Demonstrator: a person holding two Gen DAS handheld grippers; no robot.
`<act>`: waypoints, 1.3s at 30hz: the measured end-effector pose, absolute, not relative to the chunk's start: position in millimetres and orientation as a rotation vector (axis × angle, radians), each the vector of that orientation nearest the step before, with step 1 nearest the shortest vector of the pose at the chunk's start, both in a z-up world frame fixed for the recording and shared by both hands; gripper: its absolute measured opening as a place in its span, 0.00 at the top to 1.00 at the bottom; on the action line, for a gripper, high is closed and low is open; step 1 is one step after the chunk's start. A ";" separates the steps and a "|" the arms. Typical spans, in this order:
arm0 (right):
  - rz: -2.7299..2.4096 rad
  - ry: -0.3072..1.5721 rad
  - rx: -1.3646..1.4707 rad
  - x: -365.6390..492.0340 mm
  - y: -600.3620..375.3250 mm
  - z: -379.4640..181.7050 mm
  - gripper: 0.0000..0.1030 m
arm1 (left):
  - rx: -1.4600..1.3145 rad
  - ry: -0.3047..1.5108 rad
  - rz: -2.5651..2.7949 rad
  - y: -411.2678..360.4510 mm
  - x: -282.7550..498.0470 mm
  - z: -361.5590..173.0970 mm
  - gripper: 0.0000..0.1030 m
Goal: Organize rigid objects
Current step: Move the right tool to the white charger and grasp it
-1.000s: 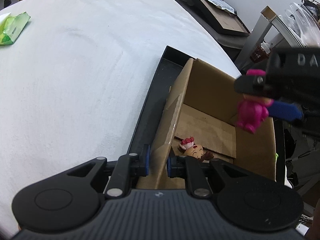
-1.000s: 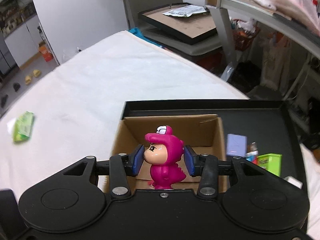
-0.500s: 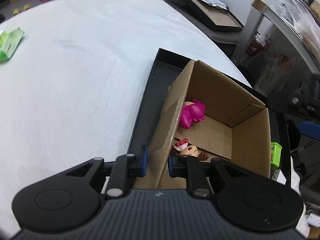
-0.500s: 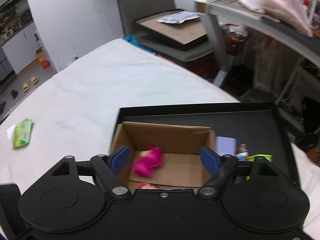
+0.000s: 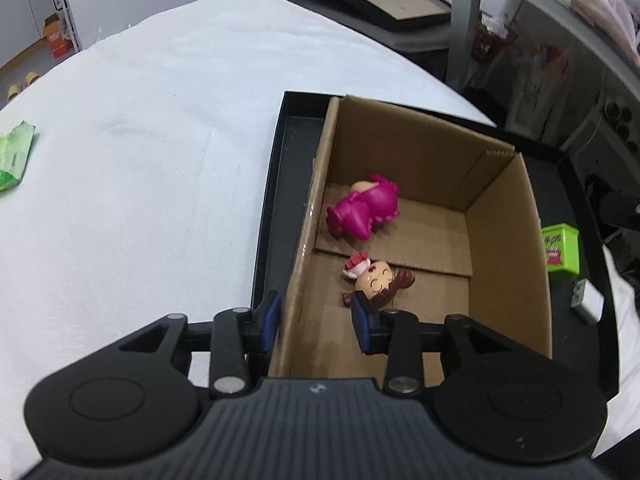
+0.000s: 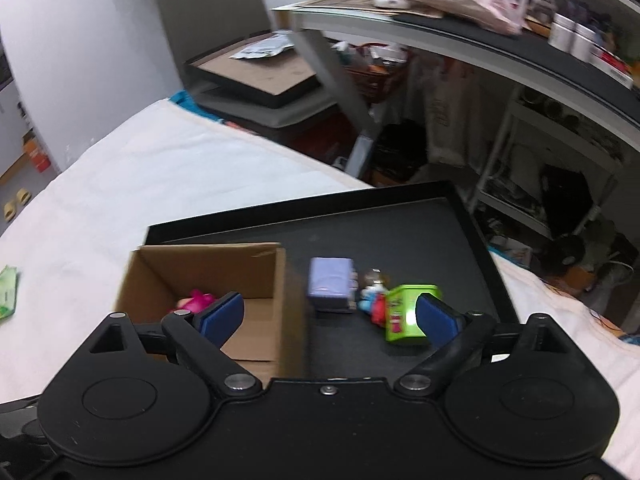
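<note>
Pink figurine [image 6: 196, 299] half-hidden in box [image 6: 256, 264], blurred

three figurines [image 5: 365, 211], two small boxes [image 6: 331, 283], one carton [image 5: 420, 152]

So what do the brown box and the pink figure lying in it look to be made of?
The box looks like plain corrugated cardboard: matte brown walls, folded flaps on its floor, raw cut edges. The pink figure seems to be moulded plastic or vinyl: smooth and uniformly coloured, with a soft sheen. Which of the two, the look cannot settle.
</note>
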State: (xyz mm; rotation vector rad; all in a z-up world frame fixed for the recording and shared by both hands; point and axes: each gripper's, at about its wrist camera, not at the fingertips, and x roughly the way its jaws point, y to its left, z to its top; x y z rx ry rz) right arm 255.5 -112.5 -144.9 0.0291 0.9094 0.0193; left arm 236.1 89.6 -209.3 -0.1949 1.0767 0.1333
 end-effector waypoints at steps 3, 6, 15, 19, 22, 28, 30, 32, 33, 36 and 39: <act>0.002 0.920 0.068 254.1 -131.2 -149.2 0.09 | -0.186 1.096 0.140 87.3 241.0 -207.4 0.62; 0.003 0.923 0.083 251.2 -146.8 -153.6 0.08 | -0.172 1.102 0.135 84.9 243.7 -204.9 0.62; -0.062 0.922 0.115 244.4 -182.9 -172.6 0.07 | -0.130 1.115 0.159 76.5 249.0 -193.4 0.59; -0.086 0.920 0.150 243.5 -197.5 -180.5 0.06 | -0.129 1.109 0.163 71.0 251.0 -188.9 0.51; -0.118 0.904 0.169 240.8 -207.1 -187.1 0.06 | -0.125 1.105 0.176 67.3 251.5 -186.7 0.49; -0.204 0.854 0.186 234.7 -222.4 -199.7 0.04 | -0.112 1.104 0.209 58.5 254.7 -186.6 0.41; -0.234 0.846 0.203 234.3 -226.6 -203.2 0.03 | -0.114 1.099 0.217 56.7 256.1 -186.7 0.38; -0.252 0.826 0.204 233.3 -228.1 -205.2 0.01 | -0.111 1.095 0.221 55.4 257.3 -186.2 0.37; -0.261 0.816 0.204 232.0 -229.5 -206.4 0.00 | -0.108 1.092 0.224 55.2 258.2 -185.8 0.37; -0.284 0.818 0.204 233.5 -232.8 -212.5 0.00 | -0.085 1.090 0.242 52.0 261.3 -184.3 0.36; -0.282 0.851 0.211 239.4 -237.1 -222.9 0.00 | -0.082 1.087 0.254 48.7 263.9 -182.8 0.36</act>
